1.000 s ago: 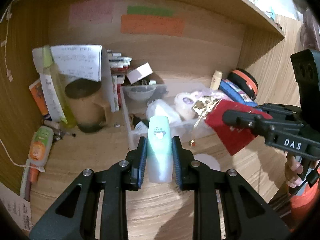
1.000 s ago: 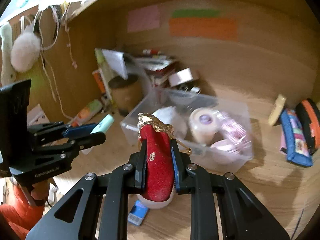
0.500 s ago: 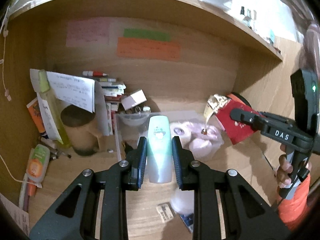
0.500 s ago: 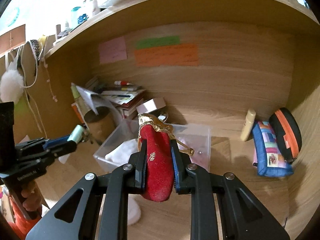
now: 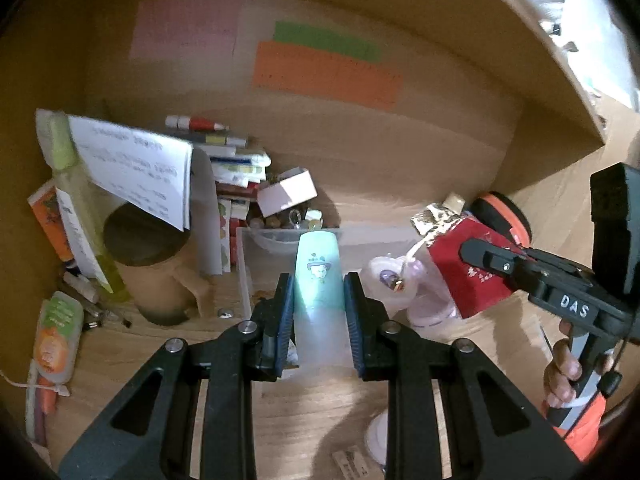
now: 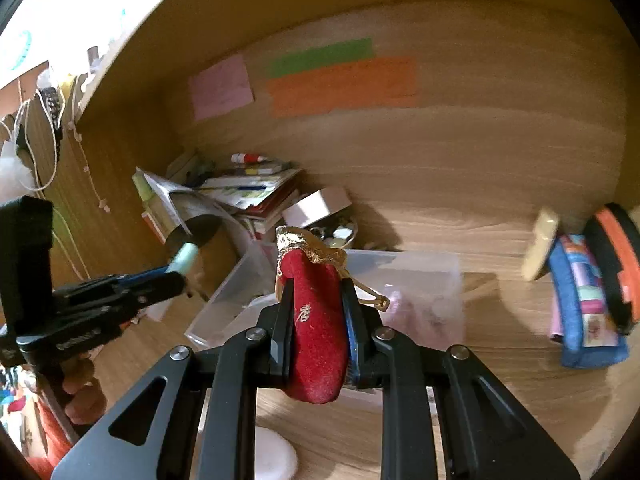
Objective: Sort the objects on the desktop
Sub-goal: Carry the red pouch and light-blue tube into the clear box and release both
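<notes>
My left gripper (image 5: 319,288) is shut on a pale mint-green tube (image 5: 319,280) with a small printed figure, held above the desk in front of the clear plastic bin (image 5: 245,264). The tube's tip also shows in the right wrist view (image 6: 183,257). My right gripper (image 6: 316,300) is shut on a red velvet pouch (image 6: 316,320) with a gold foil top and cord. The pouch shows in the left wrist view (image 5: 468,276) at the right, over the bin's right end. The bin (image 6: 420,280) holds white and pink items.
A brown pen cup (image 5: 148,264) with papers stands left of the bin. Stacked books (image 5: 236,168) and a small white box (image 5: 288,192) lie behind it. A blue pencil case (image 6: 580,300) and an orange-black case (image 6: 618,264) sit at the right. A white round pad (image 6: 272,456) lies near.
Both grippers have moved nearer to the bin and the back of the desk, so the clutter looks larger. The pouch hangs lower beside the tube. Both grips are unchanged.
</notes>
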A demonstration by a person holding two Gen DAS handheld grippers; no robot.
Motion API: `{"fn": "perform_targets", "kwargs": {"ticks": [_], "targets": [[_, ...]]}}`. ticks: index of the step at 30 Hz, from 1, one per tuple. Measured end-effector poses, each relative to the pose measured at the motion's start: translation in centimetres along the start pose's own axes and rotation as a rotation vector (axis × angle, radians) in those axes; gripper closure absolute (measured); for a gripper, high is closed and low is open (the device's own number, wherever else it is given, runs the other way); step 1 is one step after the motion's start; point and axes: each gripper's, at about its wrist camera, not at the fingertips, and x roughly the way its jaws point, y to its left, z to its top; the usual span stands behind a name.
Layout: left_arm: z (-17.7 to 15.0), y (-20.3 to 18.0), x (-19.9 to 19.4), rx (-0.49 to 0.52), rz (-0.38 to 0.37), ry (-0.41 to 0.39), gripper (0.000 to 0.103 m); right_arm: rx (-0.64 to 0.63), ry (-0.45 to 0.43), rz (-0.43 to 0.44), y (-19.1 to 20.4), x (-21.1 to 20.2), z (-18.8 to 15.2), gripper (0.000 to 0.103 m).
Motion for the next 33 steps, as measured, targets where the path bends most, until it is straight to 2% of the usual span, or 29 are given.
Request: {"fn": "perform_targets", "kwargs": {"ticks": [12, 21, 33], "targets": [[-0.9, 2.1, 5.4, -0.047, -0.012, 0.102, 0.079, -0.059, 0.112, -0.035, 1.3, 6.2, -1.5, 0.085], [-1.4, 2.2, 6.9, -0.028, 0.008, 0.124, 0.079, -0.118, 0.142, -0.081, 1.9, 7.4, -2.4, 0.085], [-1.2, 2.0, 6.6, 0.001, 0.026, 0.117, 0.079, -0.178, 0.173, -0.128, 2.5, 8.0, -2.7, 0.080]]}}
